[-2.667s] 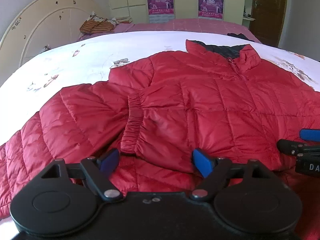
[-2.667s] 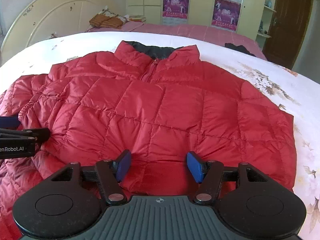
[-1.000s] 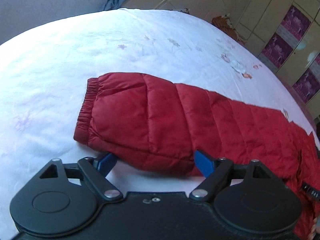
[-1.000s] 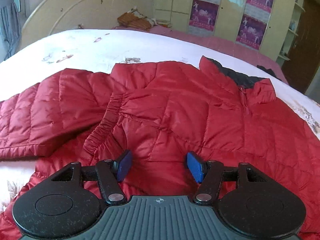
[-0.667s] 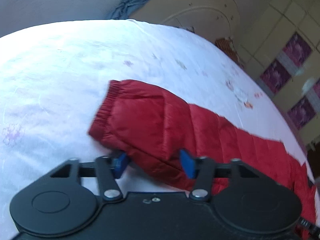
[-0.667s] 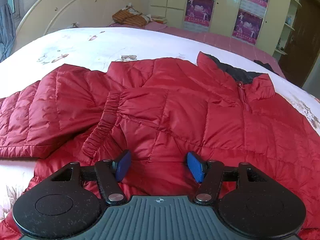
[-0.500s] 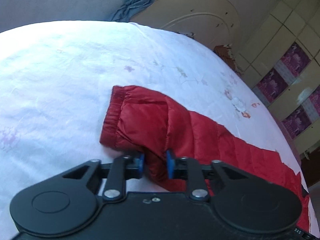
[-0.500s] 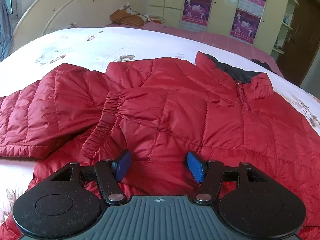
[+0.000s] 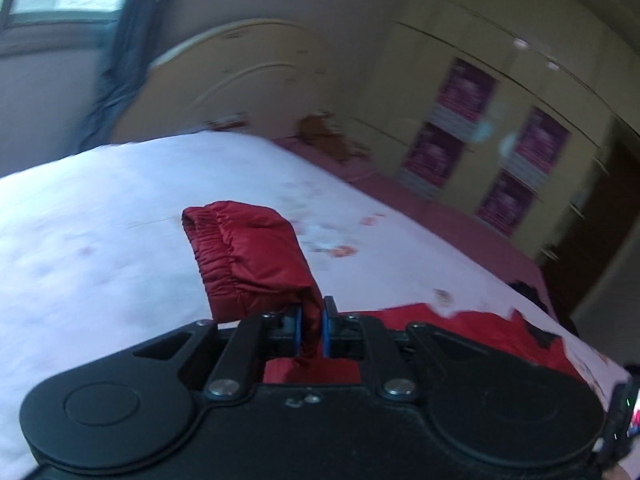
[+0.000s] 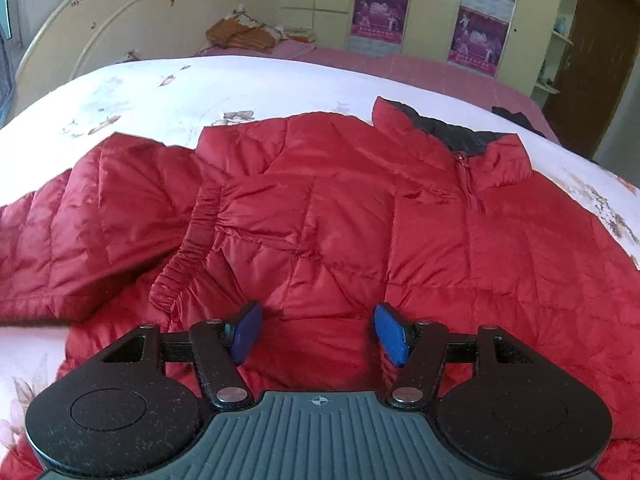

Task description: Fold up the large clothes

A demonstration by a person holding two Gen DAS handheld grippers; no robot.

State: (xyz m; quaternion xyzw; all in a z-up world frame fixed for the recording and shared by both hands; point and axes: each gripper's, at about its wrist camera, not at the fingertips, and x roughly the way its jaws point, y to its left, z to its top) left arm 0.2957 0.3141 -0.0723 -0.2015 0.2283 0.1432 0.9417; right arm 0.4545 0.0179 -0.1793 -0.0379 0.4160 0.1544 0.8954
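- Left wrist view only: left tool [image 9: 311,330] pinched tight on the sleeve [image 9: 256,260] of the red jacket [image 10: 360,240], elastic cuff [image 9: 212,240] lifted above the bed [image 9: 80,240]; blurred.
- Right wrist view only: right tool [image 10: 318,330] spread wide, gripping nothing, low over the jacket's hem.
- There too: jacket front-up across the bed's middle, collar [image 10: 452,136] toward the far edge, another sleeve cuff [image 10: 188,248] folded onto the chest.

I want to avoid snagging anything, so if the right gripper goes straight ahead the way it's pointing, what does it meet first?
The right gripper would most likely meet the red jacket first: its quilted front fills the space directly past the open jaws, though the gap is hard to judge.
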